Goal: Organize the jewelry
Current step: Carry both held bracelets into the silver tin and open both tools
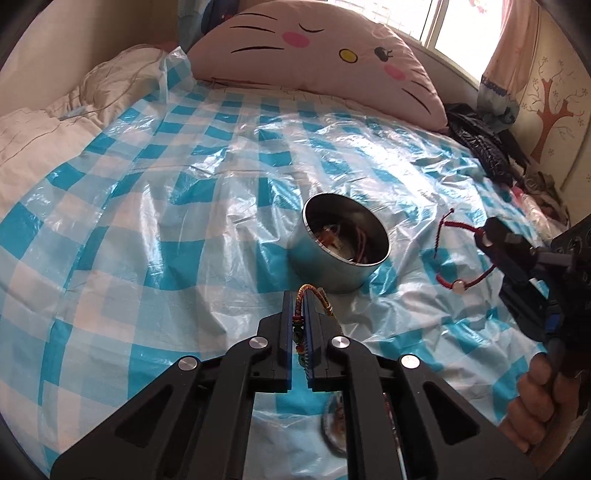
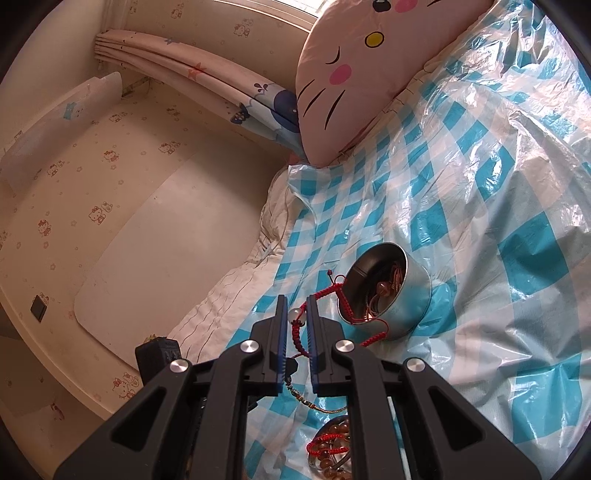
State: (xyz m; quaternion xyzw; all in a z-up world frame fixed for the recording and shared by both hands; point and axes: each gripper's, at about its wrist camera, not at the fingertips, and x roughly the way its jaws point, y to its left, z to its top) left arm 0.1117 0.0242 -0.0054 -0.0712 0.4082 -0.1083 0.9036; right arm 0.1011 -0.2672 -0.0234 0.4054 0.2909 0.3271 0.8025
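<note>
— Where do we have the cords, measured from the metal tin (image 1: 345, 242)?

— Our left gripper (image 1: 298, 314), just short of the tin, pinches a multicoloured braided bracelet (image 1: 309, 295) between its fingers. Our right gripper (image 2: 297, 319), beside the tin, nips the red cord bracelet (image 2: 332, 291); its loop trails across the rim.

Bright daylight pours from the window (image 1: 456, 27) behind the cat-face pillow (image 1: 314, 55), blown out to white. Glare streaks the crinkled plastic sheet (image 1: 369, 147) — soft shadows only. Fisheye bending and black vignette ring both views; nearest objects blur.
</note>
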